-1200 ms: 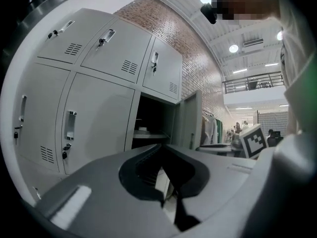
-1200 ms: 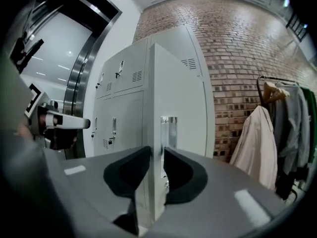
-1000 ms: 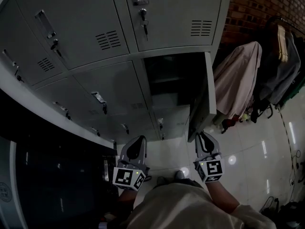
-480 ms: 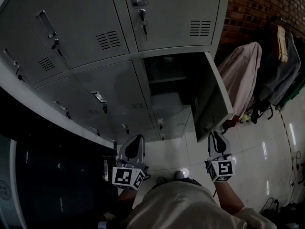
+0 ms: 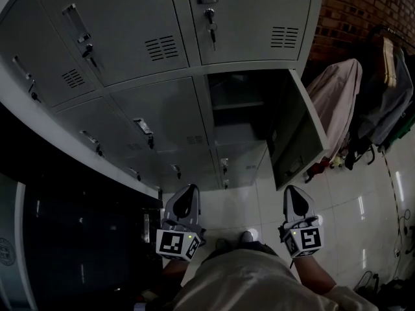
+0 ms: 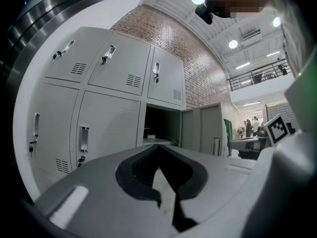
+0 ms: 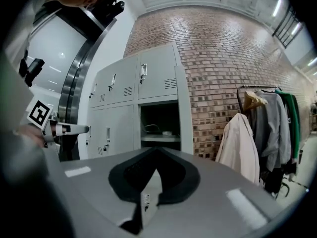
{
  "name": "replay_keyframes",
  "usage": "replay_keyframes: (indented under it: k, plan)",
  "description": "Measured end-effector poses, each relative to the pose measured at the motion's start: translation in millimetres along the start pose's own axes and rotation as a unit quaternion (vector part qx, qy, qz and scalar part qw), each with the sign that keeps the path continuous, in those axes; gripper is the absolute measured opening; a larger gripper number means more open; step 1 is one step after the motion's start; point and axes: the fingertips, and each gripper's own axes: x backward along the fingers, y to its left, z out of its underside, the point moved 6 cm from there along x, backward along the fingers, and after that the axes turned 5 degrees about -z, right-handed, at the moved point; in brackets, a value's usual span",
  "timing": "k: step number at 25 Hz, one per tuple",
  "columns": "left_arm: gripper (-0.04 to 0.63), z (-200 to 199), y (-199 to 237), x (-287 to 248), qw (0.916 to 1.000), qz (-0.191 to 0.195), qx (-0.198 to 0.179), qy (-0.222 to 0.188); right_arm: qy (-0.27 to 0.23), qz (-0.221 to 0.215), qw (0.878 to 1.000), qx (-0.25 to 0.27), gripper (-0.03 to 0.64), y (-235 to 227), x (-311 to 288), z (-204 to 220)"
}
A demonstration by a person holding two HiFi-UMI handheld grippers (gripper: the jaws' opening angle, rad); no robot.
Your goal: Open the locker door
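We see the locker door point(image 5: 295, 135), a flat, tall rectangle of grey sheet metal, swung wide from the right edge of the open compartment point(image 5: 237, 118). Its long axis stands upright and its inner face turns toward that dark compartment, which a thin shelf crosses. Both tongs hang in front of the compartment, apart from the door. The left tongs point(image 5: 188, 196) are clenched on nothing. The right tongs point(image 5: 295, 196) have just been closing and are pinched together, empty. A rough brick wall point(image 5: 363, 5) rises right of the compartment.

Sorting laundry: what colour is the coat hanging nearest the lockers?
Pale beige coat, clearest in right gripper view.
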Motion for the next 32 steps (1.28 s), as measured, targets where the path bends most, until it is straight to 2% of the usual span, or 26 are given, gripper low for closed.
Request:
replay_keyframes:
  k: [2,6,15,21,24,28,32]
  plan:
    - [0.001,2,1,8,1.0000,0.007,-0.002,0.001,0.025,-0.006,1.000,-0.007,0.000,9,2,3]
    - [0.001,14,4,26,0.9996,0.027,-0.002,0.013,-0.040,-0.016,0.999,-0.020,0.000,25,1,1]
    - [0.017,50,3,48,0.9970,0.070,-0.008,0.031,-0.056,0.014,0.997,-0.044,0.002,52,23,24]
    - [0.018,0,-11,91,0.9978,0.063,-0.015,0.016,-0.064,0.001,0.995,-0.074,0.000,74,60,-9]
    - [0.018,-28,-23,116,0.9987,0.044,-0.022,0.012,-0.073,-0.009,0.996,-0.054,0.002,83,88,-40]
    - [0.018,-61,-64,154,0.9995,0.021,-0.023,-0.001,-0.097,-0.020,0.995,-0.033,0.002,91,148,-80]
    - [0.018,-88,-116,208,0.9998,0.010,-0.019,-0.002,-0.089,-0.036,0.995,-0.027,0.002,101,222,-100]
